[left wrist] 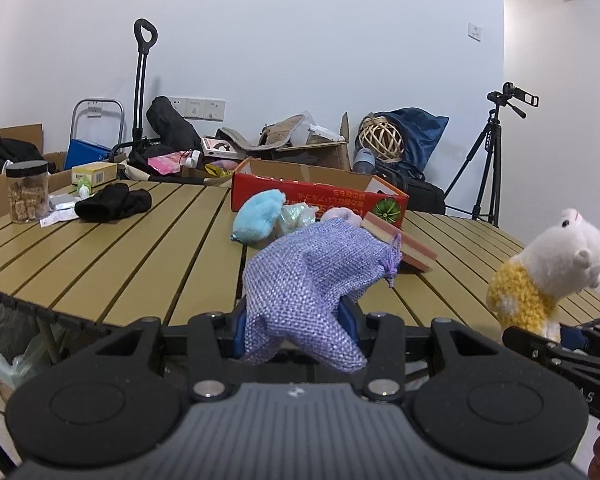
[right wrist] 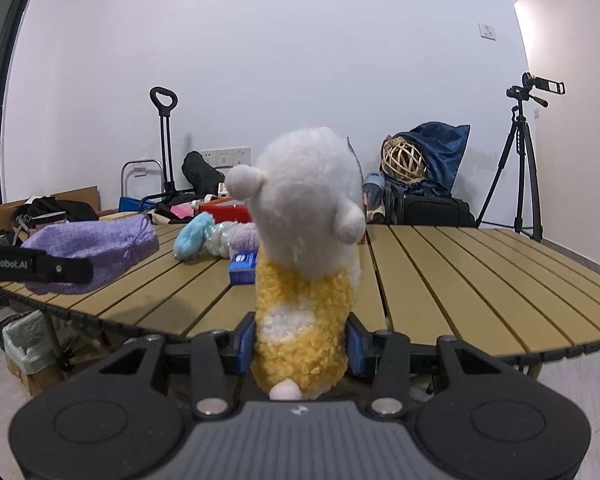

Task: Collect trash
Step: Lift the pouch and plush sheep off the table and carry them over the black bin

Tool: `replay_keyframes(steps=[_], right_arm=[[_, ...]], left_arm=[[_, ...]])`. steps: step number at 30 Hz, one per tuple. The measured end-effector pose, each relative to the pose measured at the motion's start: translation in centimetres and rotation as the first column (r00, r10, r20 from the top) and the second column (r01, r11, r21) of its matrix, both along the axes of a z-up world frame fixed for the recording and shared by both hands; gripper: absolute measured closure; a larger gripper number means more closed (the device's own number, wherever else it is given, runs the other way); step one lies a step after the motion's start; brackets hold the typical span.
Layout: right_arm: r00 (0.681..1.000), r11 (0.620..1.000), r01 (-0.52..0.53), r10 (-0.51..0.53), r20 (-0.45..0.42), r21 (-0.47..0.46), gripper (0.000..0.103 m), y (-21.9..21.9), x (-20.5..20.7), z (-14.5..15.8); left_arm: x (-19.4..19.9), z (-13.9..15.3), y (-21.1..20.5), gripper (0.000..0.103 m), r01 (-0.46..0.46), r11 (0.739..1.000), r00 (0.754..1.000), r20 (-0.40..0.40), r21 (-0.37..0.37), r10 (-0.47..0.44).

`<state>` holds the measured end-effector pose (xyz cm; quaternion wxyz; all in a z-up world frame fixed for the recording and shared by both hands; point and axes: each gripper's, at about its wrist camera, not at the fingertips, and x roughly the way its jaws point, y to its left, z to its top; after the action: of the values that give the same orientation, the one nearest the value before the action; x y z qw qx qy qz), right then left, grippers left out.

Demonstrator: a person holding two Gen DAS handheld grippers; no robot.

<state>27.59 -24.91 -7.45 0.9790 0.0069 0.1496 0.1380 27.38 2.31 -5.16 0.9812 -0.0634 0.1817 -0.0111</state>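
You see: pouch lilac woven | plush toy white head, yellow curly body | table tan slats | box behind pouch red

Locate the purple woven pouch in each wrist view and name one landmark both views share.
Left wrist: purple woven pouch at bottom centre, clamped in the left hand-held gripper.
Right wrist: the pouch at left edge, above the table.
Shared landmark: tripod at right.
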Motion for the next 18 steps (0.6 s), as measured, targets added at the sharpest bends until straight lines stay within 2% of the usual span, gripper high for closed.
replay_keyframes(steps=[7,18], right_arm=[[0.997,1.000,-0.018,0.018,-0.073,0.003,0.060,-0.7,-2.7,-1.8],[0.982,0.999,-0.046,0.043,-0.181,-0.011,0.060,-0.7,-6.8,-4.1]], left_arm=[[-2.9,-0.6,-0.2,0.059,0.019,1.000,1.000,-0.014,-0.006,-0.019],[-8.4,-3.4,0.0,0.059,0.035,0.999,0.994,-0.103,0.021,-0.033]])
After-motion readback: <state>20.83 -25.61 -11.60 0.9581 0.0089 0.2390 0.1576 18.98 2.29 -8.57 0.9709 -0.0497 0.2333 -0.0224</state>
